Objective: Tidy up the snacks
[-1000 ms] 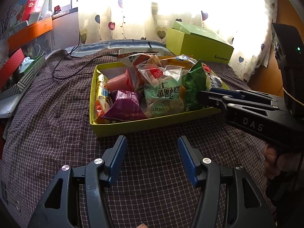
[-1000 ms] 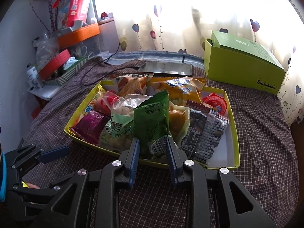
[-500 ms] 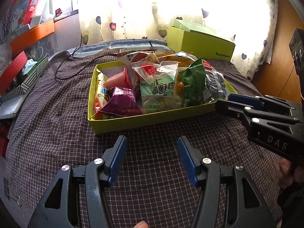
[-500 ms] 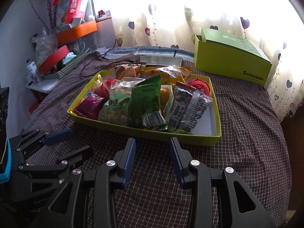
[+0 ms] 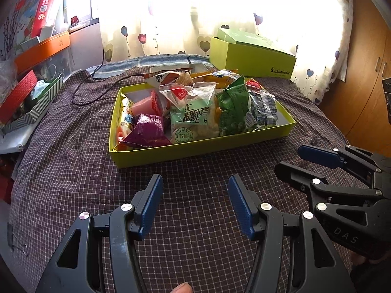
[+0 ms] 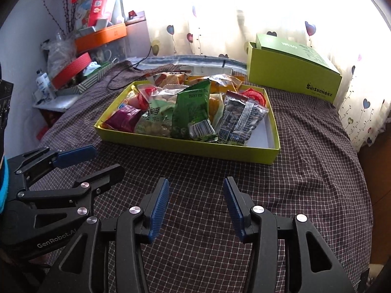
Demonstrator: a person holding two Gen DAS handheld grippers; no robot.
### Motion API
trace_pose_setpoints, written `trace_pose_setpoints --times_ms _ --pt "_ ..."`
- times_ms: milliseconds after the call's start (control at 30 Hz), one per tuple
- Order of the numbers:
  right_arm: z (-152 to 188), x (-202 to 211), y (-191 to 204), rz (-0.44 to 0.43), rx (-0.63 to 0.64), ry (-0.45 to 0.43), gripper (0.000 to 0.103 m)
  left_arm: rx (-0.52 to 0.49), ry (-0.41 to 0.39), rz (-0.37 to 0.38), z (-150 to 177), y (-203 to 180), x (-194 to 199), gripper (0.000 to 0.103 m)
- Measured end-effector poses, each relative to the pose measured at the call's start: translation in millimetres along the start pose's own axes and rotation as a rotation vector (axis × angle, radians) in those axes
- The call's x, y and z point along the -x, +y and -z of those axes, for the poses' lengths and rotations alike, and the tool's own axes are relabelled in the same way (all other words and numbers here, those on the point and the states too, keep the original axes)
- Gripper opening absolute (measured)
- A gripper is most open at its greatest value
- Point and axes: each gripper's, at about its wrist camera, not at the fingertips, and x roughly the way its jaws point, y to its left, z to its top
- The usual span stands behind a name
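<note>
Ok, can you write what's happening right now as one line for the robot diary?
left gripper: open, empty | right gripper: opening, empty | green snack bag: lying in yellow tray | both grippers: over checked cloth

Ahead of me on the bed cover [image 6: 305,171] sits the tray [image 6: 195,147], with the snack packets [image 6: 193,112] piled in it toward its left side. Behind the tray to the right stands a lidded box [image 6: 290,78] against the curtain [image 6: 220,19], and shelves of clutter [image 6: 80,56] lie off to my left.
</note>
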Motion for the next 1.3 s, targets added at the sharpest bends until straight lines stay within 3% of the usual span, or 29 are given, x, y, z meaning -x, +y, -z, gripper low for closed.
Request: trace_pose_setpoints --times_ms 1300 --pt "-1.0 -0.2 3.5 0.008 0.002 0.001 0.046 -0.010 0.009 -0.027 2.5 -1.1 1.6 0.057"
